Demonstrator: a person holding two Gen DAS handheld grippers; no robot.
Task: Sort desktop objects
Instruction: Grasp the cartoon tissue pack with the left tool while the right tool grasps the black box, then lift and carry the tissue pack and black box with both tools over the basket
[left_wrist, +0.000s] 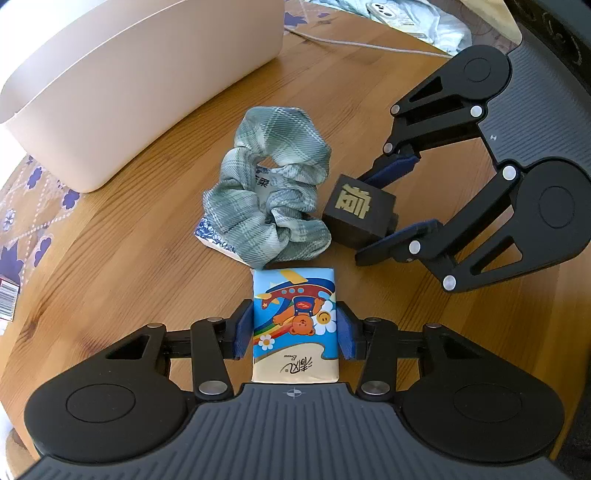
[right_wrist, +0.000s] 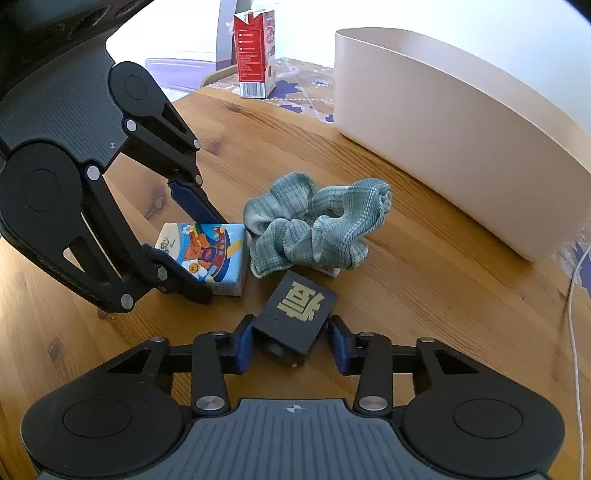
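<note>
Both jaws stand closed on their loads, the left gripper (left_wrist: 294, 328) pinching a soft, light tissue pack (left_wrist: 294, 325) by its long sides, the right gripper (right_wrist: 291, 341) squeezing a stiff, probably heavier black cube (right_wrist: 295, 317), both low over the wooden table (left_wrist: 110, 277) beside the scrunchie (left_wrist: 269, 184).

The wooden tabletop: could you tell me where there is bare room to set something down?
Bare wood lies between the scrunchie and the cream bin, and right of the black cube toward the white cable. The middle is crowded: tissue pack, scrunchie and cube sit close together with both grippers.
</note>
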